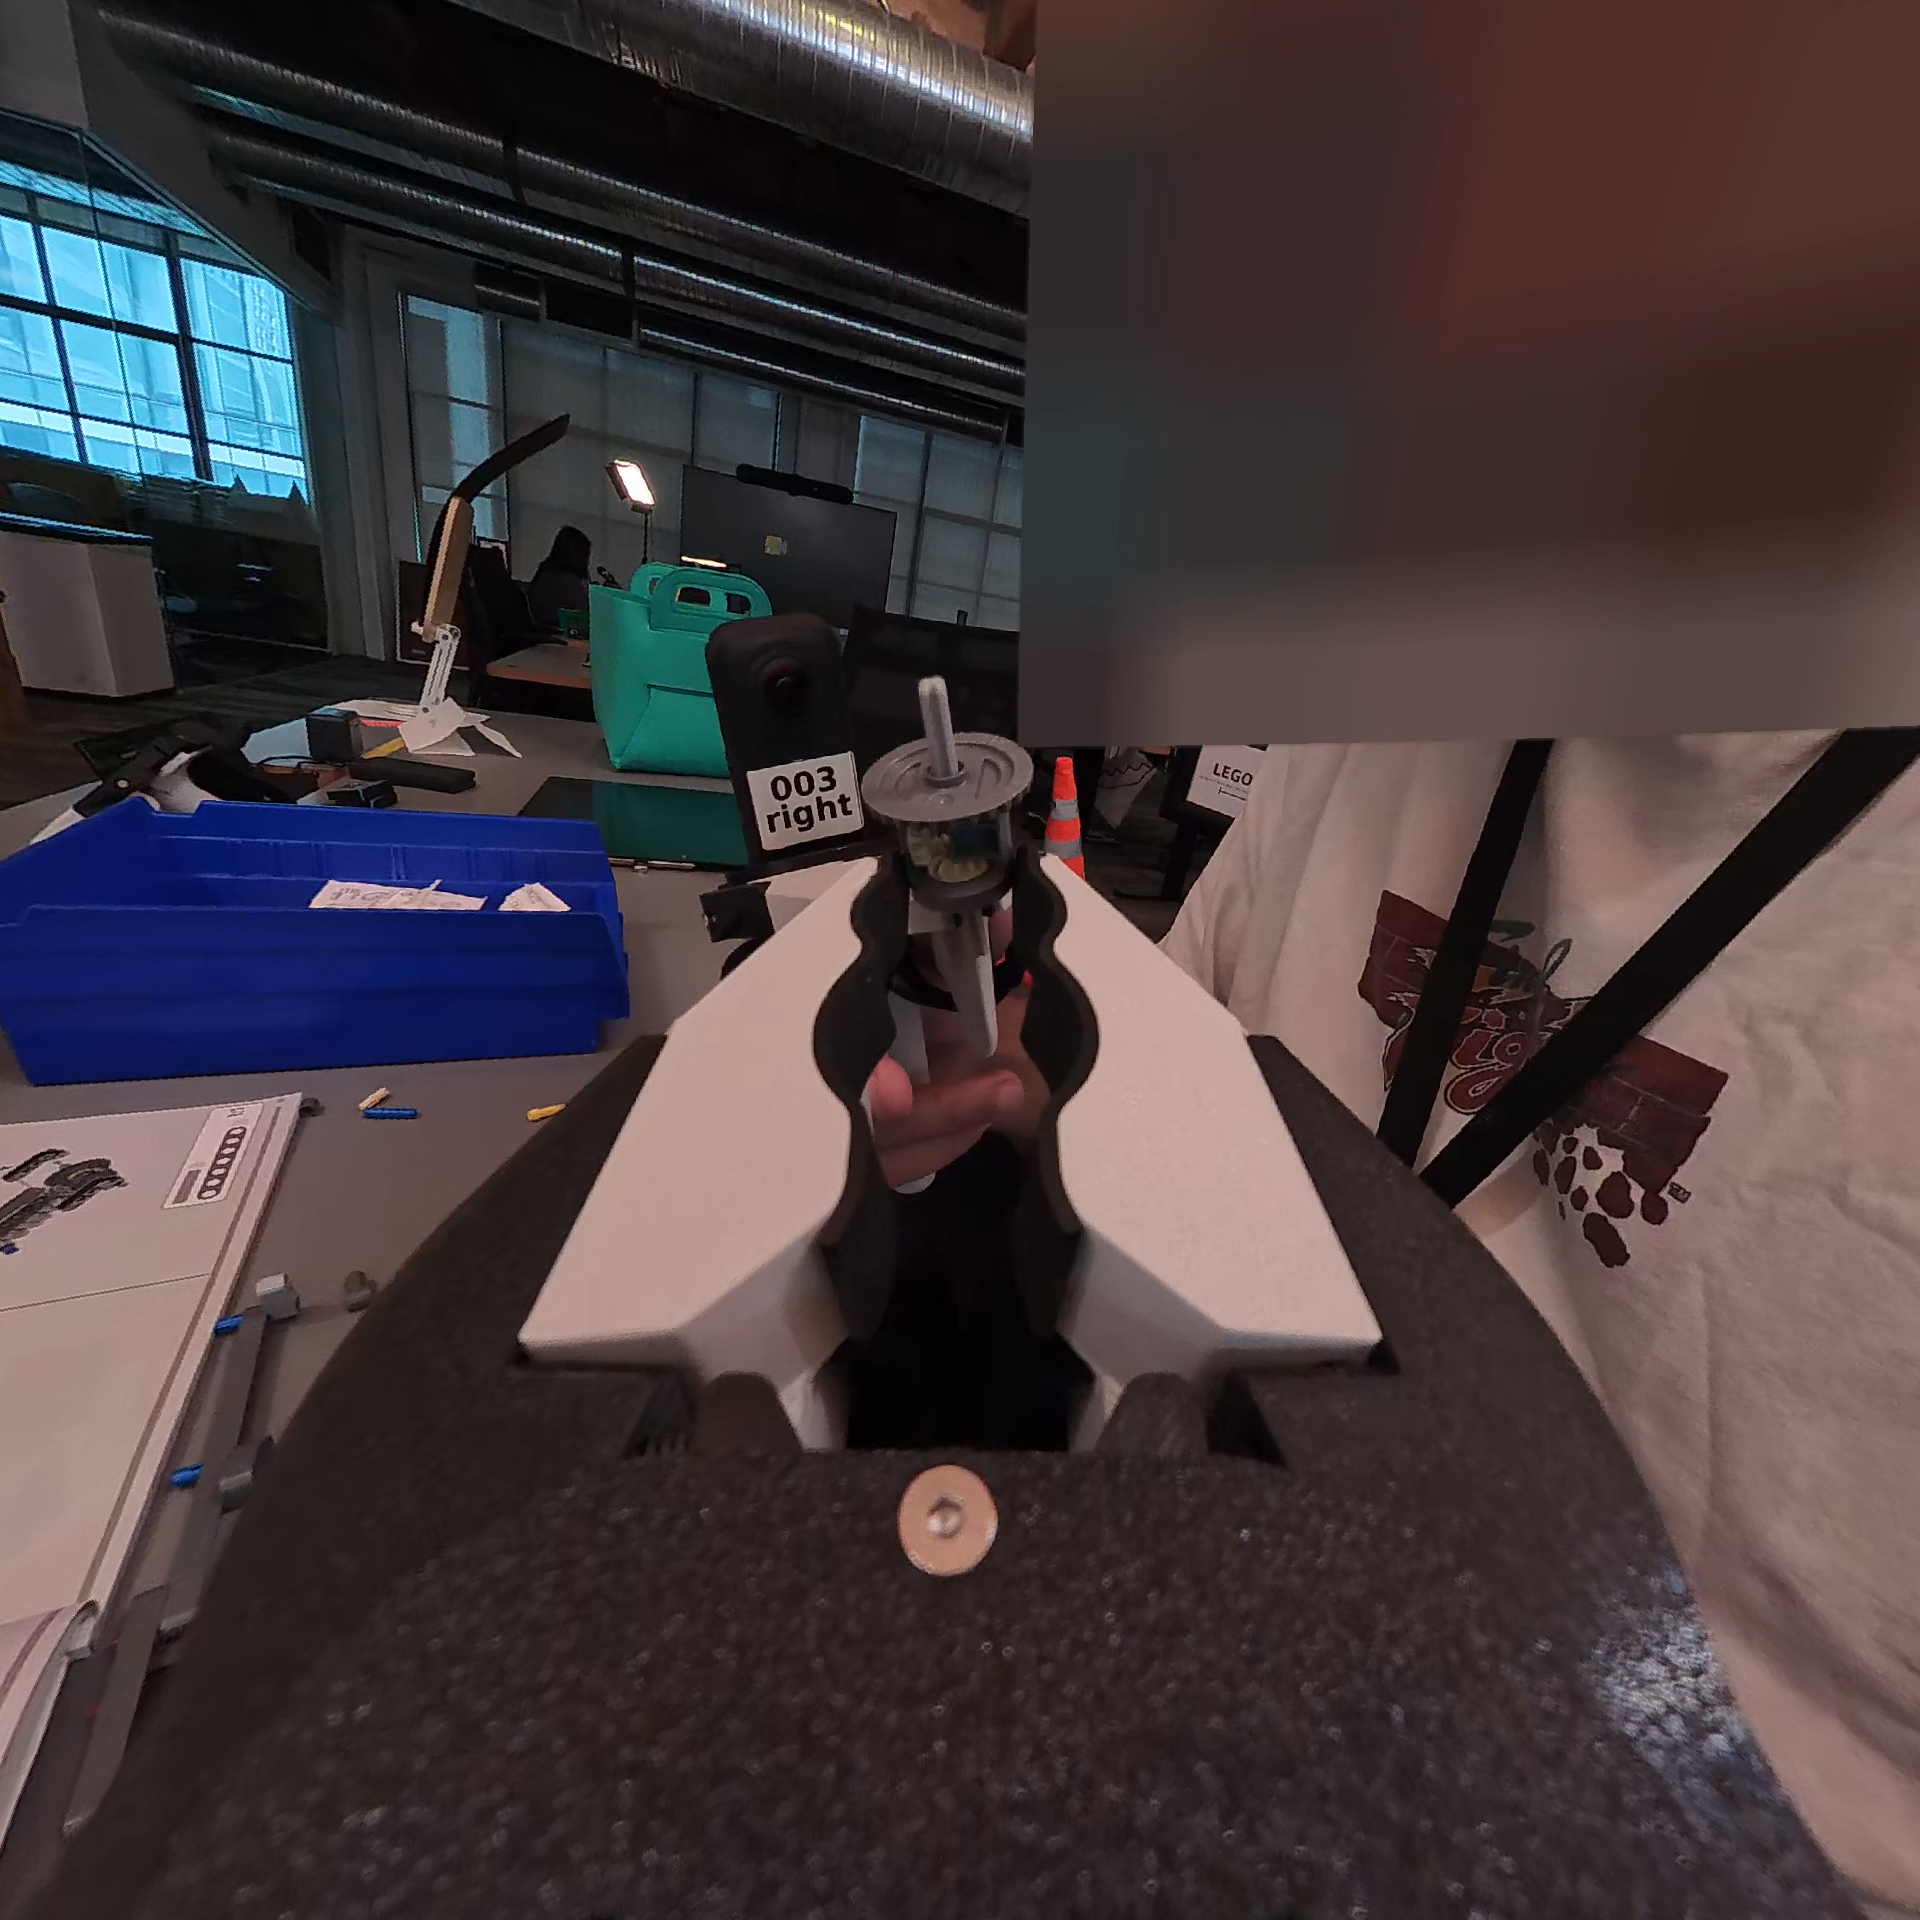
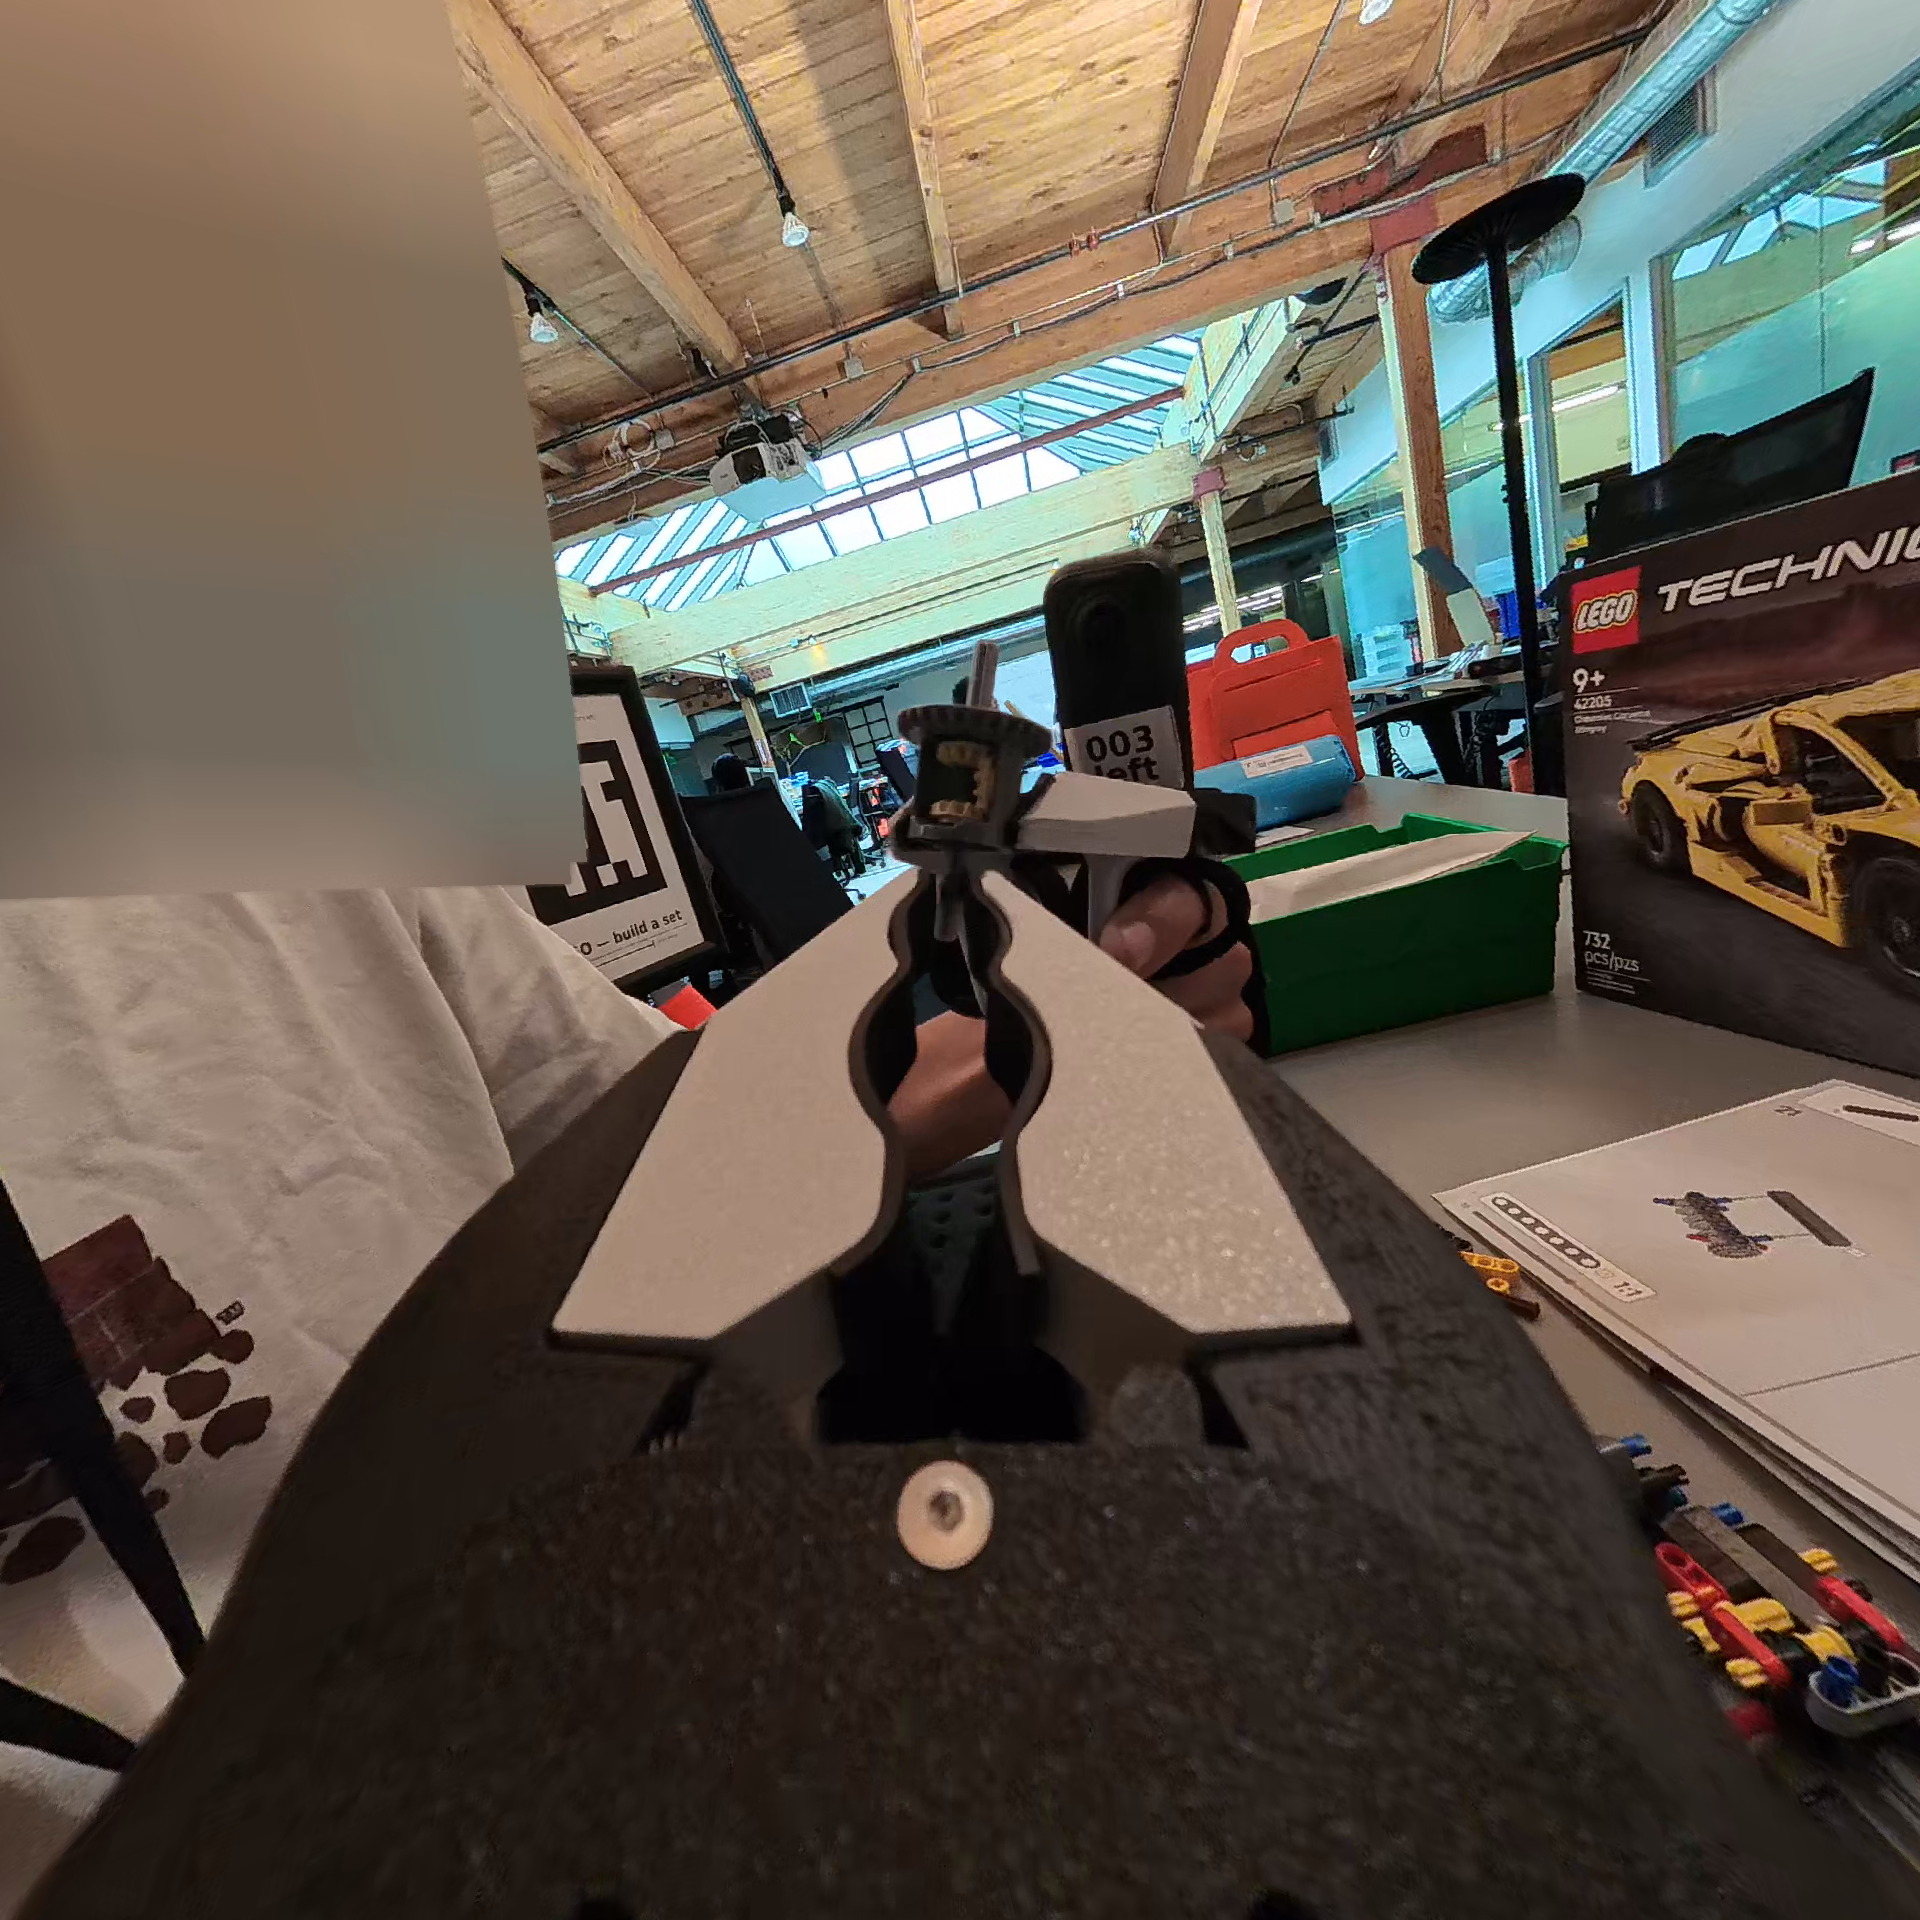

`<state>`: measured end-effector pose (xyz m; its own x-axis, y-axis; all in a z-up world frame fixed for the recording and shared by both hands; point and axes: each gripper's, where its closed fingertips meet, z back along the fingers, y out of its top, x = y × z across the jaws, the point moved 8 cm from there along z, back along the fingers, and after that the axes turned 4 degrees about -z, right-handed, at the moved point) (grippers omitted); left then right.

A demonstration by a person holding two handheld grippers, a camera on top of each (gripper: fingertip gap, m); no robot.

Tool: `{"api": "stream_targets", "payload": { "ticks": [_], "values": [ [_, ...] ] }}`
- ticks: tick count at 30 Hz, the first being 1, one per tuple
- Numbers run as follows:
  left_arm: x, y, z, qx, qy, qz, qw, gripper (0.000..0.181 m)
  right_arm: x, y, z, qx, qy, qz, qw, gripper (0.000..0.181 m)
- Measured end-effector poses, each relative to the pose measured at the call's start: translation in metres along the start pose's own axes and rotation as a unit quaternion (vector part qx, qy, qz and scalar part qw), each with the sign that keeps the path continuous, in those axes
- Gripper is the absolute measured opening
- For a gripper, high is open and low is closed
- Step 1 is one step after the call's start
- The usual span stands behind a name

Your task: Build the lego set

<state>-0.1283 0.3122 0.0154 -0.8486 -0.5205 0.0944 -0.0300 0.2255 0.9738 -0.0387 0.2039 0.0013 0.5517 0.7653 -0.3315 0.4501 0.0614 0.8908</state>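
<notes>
Grey geared lego differential (image 1: 945, 821), axle upright, pinched between both tongs' tips

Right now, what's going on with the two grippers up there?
A person holds both grippers raised above the table, meeting on one small grey gear assembly with an axle through it. The left gripper is shut on its housing just under the toothed disc. The right gripper is shut on the lower axle end of the same piece. The instruction booklet lies open on the table, with loose parts beside it, so the build is midway.
</notes>
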Motion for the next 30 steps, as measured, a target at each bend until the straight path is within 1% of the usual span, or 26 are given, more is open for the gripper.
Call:
{"api": "stream_targets", "payload": {
  "ticks": [10,13,14,15,16,17,18,19,21,22,23,24,26,30],
  "values": [
    [-0.004,-0.004,0.003,0.018,-0.003,0.022,1.0,0.018,0.003,-0.003,0.0,-0.017,-0.019,0.019,1.0,0.007],
    [-0.006,-0.004,0.005,0.027,-0.002,0.038,0.999,0.018,0.004,-0.002,0.004,-0.04,-0.045,0.061,0.996,0.014],
    [-0.007,-0.004,0.005,0.029,-0.001,0.047,0.998,0.018,0.004,0.0,0.006,-0.058,-0.06,0.086,0.993,0.018],
    [-0.009,-0.005,0.006,0.03,0.002,0.059,0.998,0.018,0.003,0.002,0.009,-0.084,-0.075,0.113,0.987,0.027],
    [-0.011,-0.005,0.007,0.031,0.005,0.072,0.997,0.019,0.002,0.005,0.011,-0.114,-0.098,0.153,0.977,0.03],
    [-0.013,-0.005,0.007,0.03,0.008,0.087,0.996,0.018,-0.002,0.01,0.013,-0.138,-0.119,0.212,0.96,0.035],
    [-0.015,-0.005,0.007,0.029,0.011,0.098,0.995,0.018,-0.008,0.015,0.012,-0.165,-0.136,0.281,0.936,0.036],
    [-0.016,-0.005,0.007,0.031,0.01,0.107,0.994,0.018,-0.015,0.02,0.01,-0.191,-0.15,0.352,0.904,0.036],
    [-0.018,-0.004,0.007,0.027,0.013,0.123,0.992,0.019,-0.026,0.027,0.003,-0.23,-0.168,0.48,0.829,0.033],
    [-0.019,-0.004,0.007,0.022,0.015,0.13,0.991,0.019,-0.029,0.029,0.0,-0.246,-0.173,0.529,0.794,0.032],
    [-0.019,-0.004,0.006,0.017,0.015,0.135,0.991,0.019,-0.03,0.03,-0.003,-0.259,-0.173,0.56,0.768,0.031],
    [-0.019,-0.003,0.006,0.015,0.015,0.137,0.99,0.019,-0.03,0.031,-0.005,-0.276,-0.167,0.571,0.755,0.031],
    [-0.019,-0.004,0.004,0.006,0.017,0.141,0.99,0.019,-0.028,0.032,-0.008,-0.294,-0.159,0.579,0.744,0.031],
    [-0.019,-0.007,0.002,0.002,0.016,0.149,0.989,0.019,-0.027,0.03,-0.009,-0.316,-0.133,0.567,0.749,0.032]
  ]
}}
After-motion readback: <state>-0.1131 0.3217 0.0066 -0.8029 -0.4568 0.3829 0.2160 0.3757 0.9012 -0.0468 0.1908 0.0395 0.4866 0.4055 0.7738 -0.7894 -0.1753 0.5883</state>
